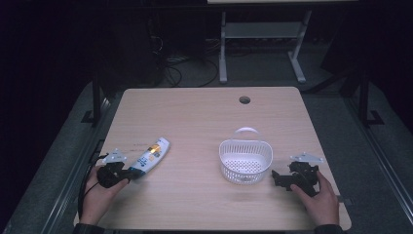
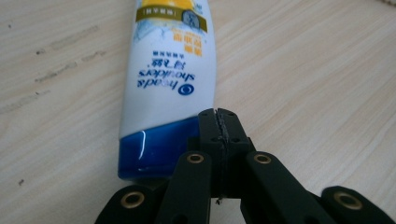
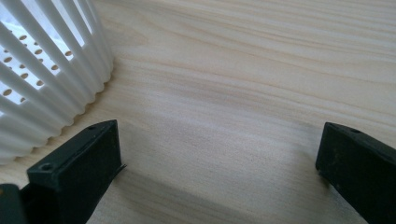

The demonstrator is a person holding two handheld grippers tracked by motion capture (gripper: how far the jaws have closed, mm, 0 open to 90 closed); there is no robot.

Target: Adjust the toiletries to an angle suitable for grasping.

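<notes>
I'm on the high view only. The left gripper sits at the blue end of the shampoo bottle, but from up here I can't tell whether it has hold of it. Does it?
Observer: No. In the left gripper view the left gripper has its jaws pressed together with nothing between them, and its tip lies beside the blue cap of the shampoo bottle.
Operator: Which way does the bottle's label face?
Observer: Up; the printed front reads clearly in that view.
Operator: And the right gripper, open or shut?
Observer: Open. In the right gripper view the right gripper has its jaws wide apart over bare table, with the white basket just off one jaw.
</notes>
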